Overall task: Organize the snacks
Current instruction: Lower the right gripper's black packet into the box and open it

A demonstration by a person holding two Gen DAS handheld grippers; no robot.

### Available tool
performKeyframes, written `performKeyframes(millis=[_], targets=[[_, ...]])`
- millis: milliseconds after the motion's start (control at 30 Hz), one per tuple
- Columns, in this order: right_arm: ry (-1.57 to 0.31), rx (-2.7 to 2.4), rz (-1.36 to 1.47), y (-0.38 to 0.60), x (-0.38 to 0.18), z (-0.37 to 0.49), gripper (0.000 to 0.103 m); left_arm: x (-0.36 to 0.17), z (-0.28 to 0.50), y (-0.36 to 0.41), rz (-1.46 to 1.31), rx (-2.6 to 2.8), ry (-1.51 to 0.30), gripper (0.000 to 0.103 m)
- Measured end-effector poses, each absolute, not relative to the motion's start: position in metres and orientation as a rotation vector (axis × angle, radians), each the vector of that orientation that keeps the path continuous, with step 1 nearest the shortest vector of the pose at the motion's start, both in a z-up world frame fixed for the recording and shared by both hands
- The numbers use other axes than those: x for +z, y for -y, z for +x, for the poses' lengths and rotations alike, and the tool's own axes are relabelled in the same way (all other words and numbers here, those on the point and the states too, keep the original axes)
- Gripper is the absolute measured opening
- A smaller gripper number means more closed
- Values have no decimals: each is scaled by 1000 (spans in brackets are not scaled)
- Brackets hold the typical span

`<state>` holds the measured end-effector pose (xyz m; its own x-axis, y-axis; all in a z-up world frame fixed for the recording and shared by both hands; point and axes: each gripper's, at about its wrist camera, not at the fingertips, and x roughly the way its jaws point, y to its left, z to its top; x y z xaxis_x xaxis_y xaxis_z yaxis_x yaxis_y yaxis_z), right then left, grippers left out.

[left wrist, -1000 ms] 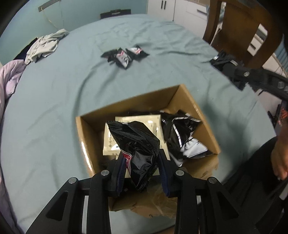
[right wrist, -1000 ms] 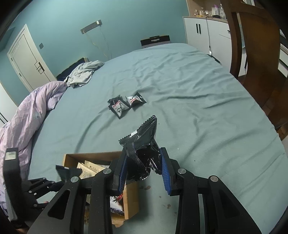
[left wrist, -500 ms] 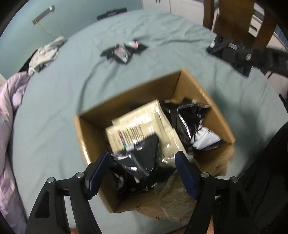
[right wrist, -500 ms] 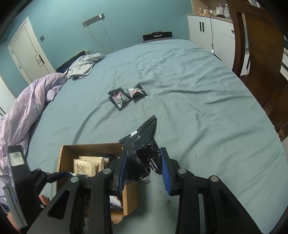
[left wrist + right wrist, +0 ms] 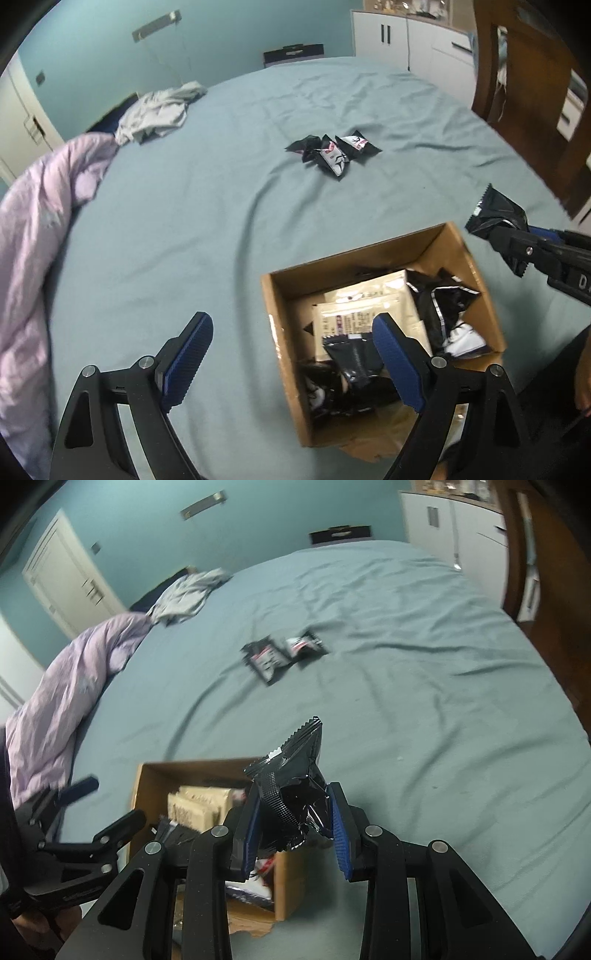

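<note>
On the teal bedsheet (image 5: pixel 184 229), an open cardboard box (image 5: pixel 280 332) holds beige sachets (image 5: pixel 354 317) with unreadable print and black snack packets (image 5: pixel 443 306). Above its left edge the left gripper (image 5: pixel 291 362) is opening, nothing between its jaws. The right gripper (image 5: pixel 295 823) pinches a black packet (image 5: pixel 291 771) beside the box. Three loose packets (image 5: pixel 332 155) lie farther off, near a lilac duvet (image 5: pixel 33 240).

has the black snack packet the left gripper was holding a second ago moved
Yes. It has dropped from between the fingers of the left gripper into the cardboard box and now lies as a black packet on the beige packets.
</note>
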<state>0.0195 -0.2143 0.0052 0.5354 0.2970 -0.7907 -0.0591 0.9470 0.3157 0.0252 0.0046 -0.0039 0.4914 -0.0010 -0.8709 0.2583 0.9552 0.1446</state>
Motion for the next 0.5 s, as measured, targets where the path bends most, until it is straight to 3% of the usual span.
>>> performKeyframes(millis=[233,500], targets=[[-1071,339,207,184,-12,34,32,-1,24,-1,287,-198,-1040,89],[-1094,341,207,176,-18,43,44,-10,28,-5,255,-197,-1100,89]])
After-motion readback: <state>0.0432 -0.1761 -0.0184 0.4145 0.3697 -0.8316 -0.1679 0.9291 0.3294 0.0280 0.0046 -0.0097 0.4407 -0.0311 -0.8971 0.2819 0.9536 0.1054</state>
